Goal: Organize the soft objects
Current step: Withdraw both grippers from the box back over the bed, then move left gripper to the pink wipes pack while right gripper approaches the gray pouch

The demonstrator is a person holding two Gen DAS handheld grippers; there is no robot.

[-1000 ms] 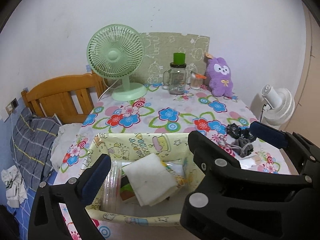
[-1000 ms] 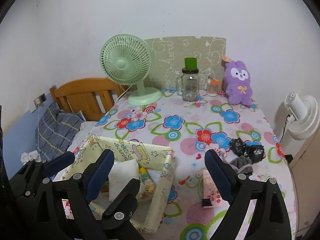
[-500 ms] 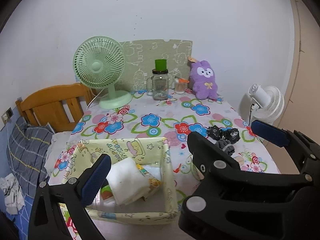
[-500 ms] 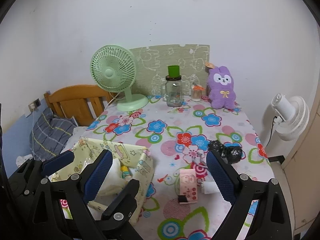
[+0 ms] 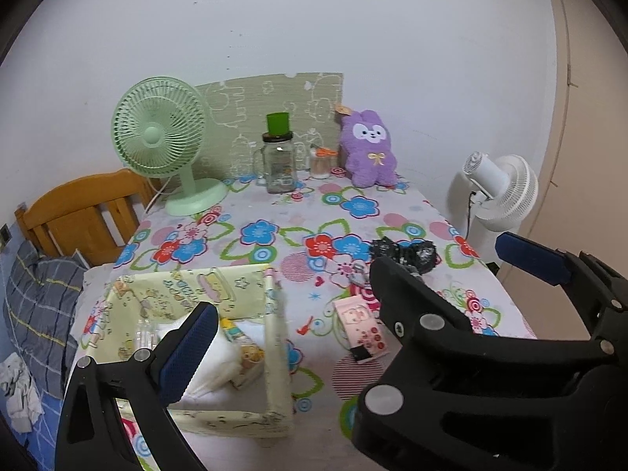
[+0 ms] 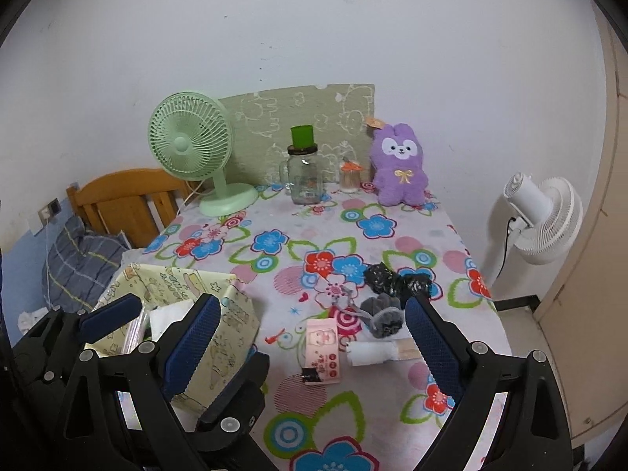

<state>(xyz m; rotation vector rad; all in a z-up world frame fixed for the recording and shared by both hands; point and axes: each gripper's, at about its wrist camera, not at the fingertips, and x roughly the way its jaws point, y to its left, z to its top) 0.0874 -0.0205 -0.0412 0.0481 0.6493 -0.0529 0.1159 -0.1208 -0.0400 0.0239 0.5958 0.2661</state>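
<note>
A pale yellow fabric box (image 5: 271, 337) (image 6: 231, 329) stands at the table's near left, with white folded cloth (image 5: 219, 357) and a small packet inside. A pink tissue pack (image 5: 363, 327) (image 6: 322, 349), a grey sock bundle (image 6: 382, 312), black crumpled bags (image 5: 404, 253) (image 6: 396, 280) and a white roll (image 6: 371, 353) lie on the flowered cloth to its right. A purple plush rabbit (image 5: 367, 149) (image 6: 398, 168) sits at the back. My left gripper (image 5: 353, 302) is open and empty above the box. My right gripper (image 6: 310, 333) is open and empty above the tissue pack.
A green desk fan (image 5: 165, 145), a glass jar with a green cup (image 5: 279, 159) and a small jar (image 5: 320, 163) stand at the back. A white floor fan (image 5: 498, 188) stands right of the table. A wooden bed frame (image 5: 78, 208) and bedding lie left.
Both grippers have pulled back and up from the table. The box and items now appear smaller and lower, and the tissue pack has come into the left view.
</note>
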